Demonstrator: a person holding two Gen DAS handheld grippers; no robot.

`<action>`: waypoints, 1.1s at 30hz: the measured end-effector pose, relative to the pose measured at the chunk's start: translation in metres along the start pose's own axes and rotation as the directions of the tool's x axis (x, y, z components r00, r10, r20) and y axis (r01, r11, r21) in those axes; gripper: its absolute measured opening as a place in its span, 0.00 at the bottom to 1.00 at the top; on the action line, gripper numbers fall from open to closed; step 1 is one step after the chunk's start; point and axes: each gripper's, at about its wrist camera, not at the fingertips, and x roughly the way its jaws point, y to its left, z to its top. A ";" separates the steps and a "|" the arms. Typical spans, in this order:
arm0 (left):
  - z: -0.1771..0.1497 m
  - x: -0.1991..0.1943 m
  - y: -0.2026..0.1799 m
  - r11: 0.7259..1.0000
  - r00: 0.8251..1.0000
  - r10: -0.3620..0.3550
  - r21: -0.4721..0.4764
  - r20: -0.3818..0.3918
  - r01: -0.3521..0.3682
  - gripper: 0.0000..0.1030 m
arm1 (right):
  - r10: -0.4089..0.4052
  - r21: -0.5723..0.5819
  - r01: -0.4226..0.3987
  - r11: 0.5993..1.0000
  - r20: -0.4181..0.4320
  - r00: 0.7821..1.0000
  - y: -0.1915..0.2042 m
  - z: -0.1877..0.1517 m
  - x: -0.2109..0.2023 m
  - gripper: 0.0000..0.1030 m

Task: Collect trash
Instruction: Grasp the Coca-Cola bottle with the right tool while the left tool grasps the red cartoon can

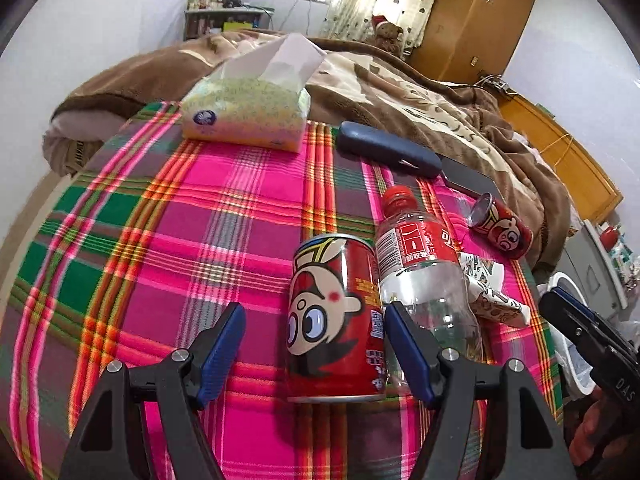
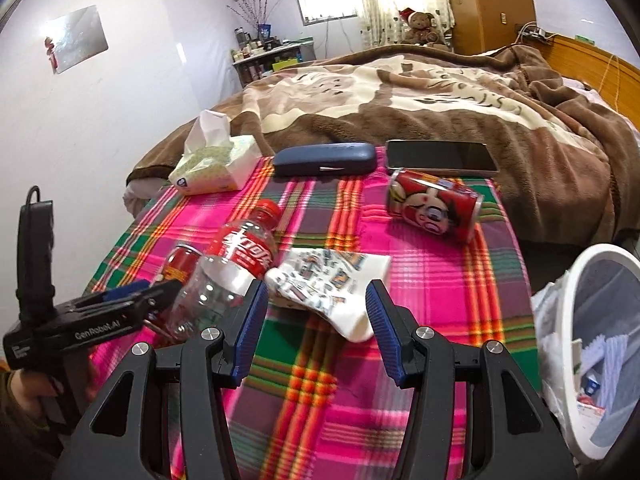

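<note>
The left tongs [image 1: 316, 344] are wide around a standing red can [image 1: 336, 320]. The right tongs [image 2: 318, 312] are wide over a crumpled wrapper [image 2: 332, 284].

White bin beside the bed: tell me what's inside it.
The white bin holds a clear liner, a pale blue striped cloth and small scraps of packaging. Whatever lies beneath them is covered, and the rim hides the near side.

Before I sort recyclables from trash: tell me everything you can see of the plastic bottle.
The plastic bottle is clear, seemingly empty, with a red cap and a red label bearing a barcode. It lies on its side on the plaid cloth, beside the upright red can, with a crumpled printed wrapper at its other side.
</note>
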 end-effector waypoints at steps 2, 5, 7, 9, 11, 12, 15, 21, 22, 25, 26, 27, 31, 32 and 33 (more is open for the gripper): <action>0.001 0.003 0.004 1.000 1.000 0.003 -0.008 -0.004 -0.003 0.69 | 0.018 0.001 -0.018 1.000 -0.010 1.000 0.004 0.002 0.004 0.51; 0.001 0.004 0.011 1.000 1.000 0.004 -0.016 -0.002 -0.004 0.64 | 0.046 0.003 -0.046 0.999 -0.027 0.999 0.013 0.005 0.012 0.51; 0.000 0.005 0.016 1.000 1.000 -0.011 -0.025 -0.008 0.011 0.54 | 0.058 0.004 -0.058 0.998 -0.041 0.997 0.019 0.007 0.018 0.51; 0.000 0.005 0.023 0.999 1.000 -0.011 -0.036 -0.005 0.010 0.54 | 0.083 0.005 -0.083 0.997 -0.053 0.995 0.026 0.008 0.023 0.51; 0.000 0.003 0.029 0.999 1.000 -0.007 -0.047 -0.002 0.007 0.53 | 0.096 0.007 -0.095 0.995 -0.061 0.994 0.030 0.010 0.027 0.51; 0.000 0.002 0.032 0.999 1.000 -0.003 -0.050 0.001 0.003 0.53 | 0.099 0.004 -0.099 0.995 -0.065 0.993 0.033 0.010 0.029 0.51; 0.000 -0.001 0.043 0.997 1.000 0.002 -0.072 0.006 -0.002 0.53 | 0.116 0.004 -0.116 0.993 -0.088 0.989 0.041 0.013 0.039 0.51; -0.005 -0.009 0.059 0.995 1.000 0.021 -0.095 0.016 -0.019 0.53 | 0.119 0.010 -0.119 0.993 -0.123 0.985 0.054 0.014 0.055 0.53; -0.006 -0.010 0.060 0.995 1.000 0.026 -0.095 0.017 -0.025 0.53 | 0.110 0.010 -0.110 0.994 -0.123 0.986 0.056 0.014 0.057 0.55; -0.005 -0.011 0.066 0.995 1.000 0.016 -0.101 0.017 -0.015 0.53 | 0.100 0.006 -0.100 0.995 -0.134 0.986 0.060 0.016 0.063 0.60; -0.005 -0.011 0.068 0.995 1.000 0.015 -0.104 0.015 -0.013 0.53 | 0.100 0.006 -0.100 0.995 -0.141 0.985 0.061 0.016 0.066 0.62; -0.005 -0.011 0.069 0.995 1.000 0.017 -0.103 0.016 -0.015 0.53 | 0.099 0.002 -0.099 0.995 -0.146 0.984 0.064 0.017 0.068 0.63; -0.001 -0.008 0.070 0.996 1.000 0.029 -0.088 0.011 -0.028 0.61 | 0.070 -0.024 -0.074 0.997 -0.157 0.985 0.071 0.018 0.076 0.65; 0.000 -0.006 0.071 0.996 1.000 0.028 -0.088 0.008 -0.027 0.63 | 0.068 -0.028 -0.073 0.997 -0.159 0.985 0.072 0.018 0.078 0.65; 0.001 -0.005 0.073 0.995 1.000 0.024 -0.095 0.005 -0.023 0.64 | 0.066 -0.032 -0.072 0.997 -0.165 0.984 0.073 0.019 0.080 0.66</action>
